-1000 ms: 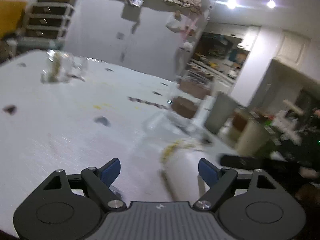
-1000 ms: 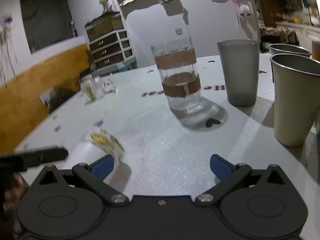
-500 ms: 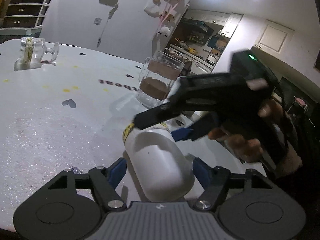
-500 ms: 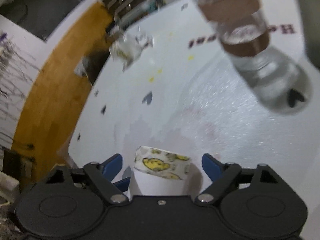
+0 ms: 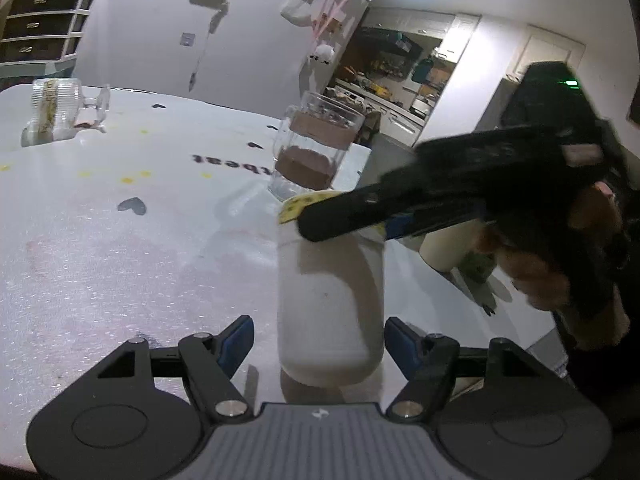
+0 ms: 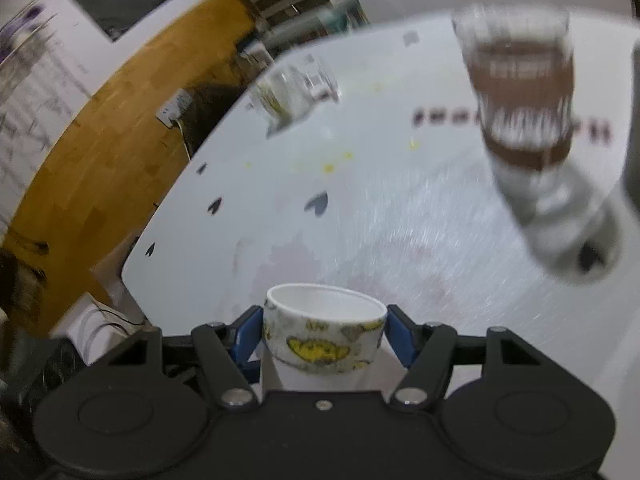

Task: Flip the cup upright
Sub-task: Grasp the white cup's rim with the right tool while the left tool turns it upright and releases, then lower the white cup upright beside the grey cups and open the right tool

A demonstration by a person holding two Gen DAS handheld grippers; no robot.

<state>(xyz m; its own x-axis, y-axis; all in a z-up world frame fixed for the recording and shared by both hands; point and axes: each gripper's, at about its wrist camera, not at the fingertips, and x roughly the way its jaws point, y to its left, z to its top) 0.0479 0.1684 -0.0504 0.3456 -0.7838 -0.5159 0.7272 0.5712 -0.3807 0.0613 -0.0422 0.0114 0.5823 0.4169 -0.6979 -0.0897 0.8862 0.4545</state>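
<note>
The white cup (image 5: 330, 300) with a yellow-patterned band at its rim stands nearly upright on the white table (image 5: 100, 248). My right gripper (image 6: 324, 338) is shut on the cup (image 6: 322, 340) near its rim, mouth up. In the left wrist view the right gripper (image 5: 360, 216) reaches in from the right and clamps the rim. My left gripper (image 5: 318, 344) is open, its blue pads on either side of the cup's base without touching it.
A tall glass (image 5: 316, 152) with brown bands stands just behind the cup, also in the right wrist view (image 6: 524, 120). A clear glass mug (image 5: 56, 108) lies at the far left. A pale cup (image 5: 444, 248) stands at the right. The table edge runs close on the right.
The cup lay on its side a second ago. My right gripper closed on its rim and tipped it up; it now stands mouth up between my left gripper's open fingers.
</note>
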